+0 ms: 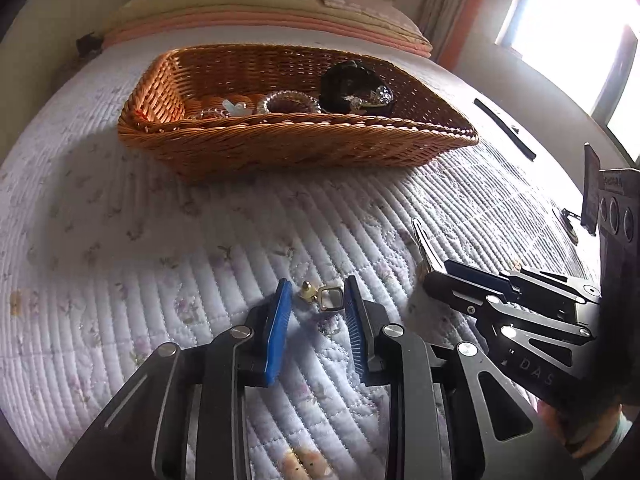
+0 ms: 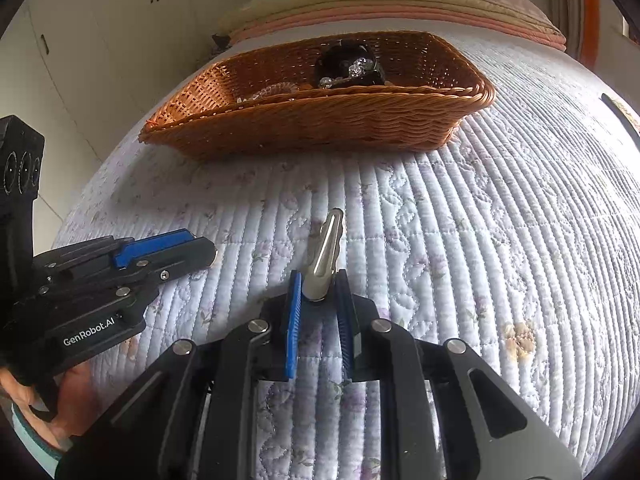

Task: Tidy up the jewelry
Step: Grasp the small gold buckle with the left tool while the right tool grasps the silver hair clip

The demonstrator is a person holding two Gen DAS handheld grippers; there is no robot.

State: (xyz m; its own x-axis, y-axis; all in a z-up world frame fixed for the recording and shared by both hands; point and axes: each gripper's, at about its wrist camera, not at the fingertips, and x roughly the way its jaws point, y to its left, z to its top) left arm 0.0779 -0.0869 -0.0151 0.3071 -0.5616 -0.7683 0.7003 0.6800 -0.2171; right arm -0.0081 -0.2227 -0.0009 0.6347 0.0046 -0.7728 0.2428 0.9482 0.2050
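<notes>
1. The left gripper [image 1: 316, 292], black with blue ribbed pads, is lowered to the pale quilted bedspread [image 1: 160, 240] with its jaws apart and nothing between the pads.
2. A small gold-coloured earring with a square frame pendant [image 1: 326, 298] lies on the quilt in the gap at the tips of those fingers; whether either pad touches it cannot be told.
3. The right gripper [image 2: 318, 280], of the same black and blue make, has its jaws closed on the near end of a silver metal hair clip [image 2: 324, 252], whose long tapered body points away toward the far side.
4. In the left wrist view the right gripper [image 1: 434, 274] sits just to the right of the left one, low over the quilt, with the clip [image 1: 424, 244] sticking out from its tip.
5. A brown woven wicker basket [image 1: 280, 148], shallow and rectangular, rests on the bedspread well beyond both grippers.
6. Inside it lie a clear beaded bracelet [image 1: 288, 100], some other pale pieces, and a black item with sparkling stones [image 1: 352, 84] toward its right side.
7. Folded cream and pink blankets [image 1: 260, 12] are stacked at the far end of the bed.
8. A thin black strip [image 1: 504, 128] lies on the quilt to the right of the basket.
</notes>
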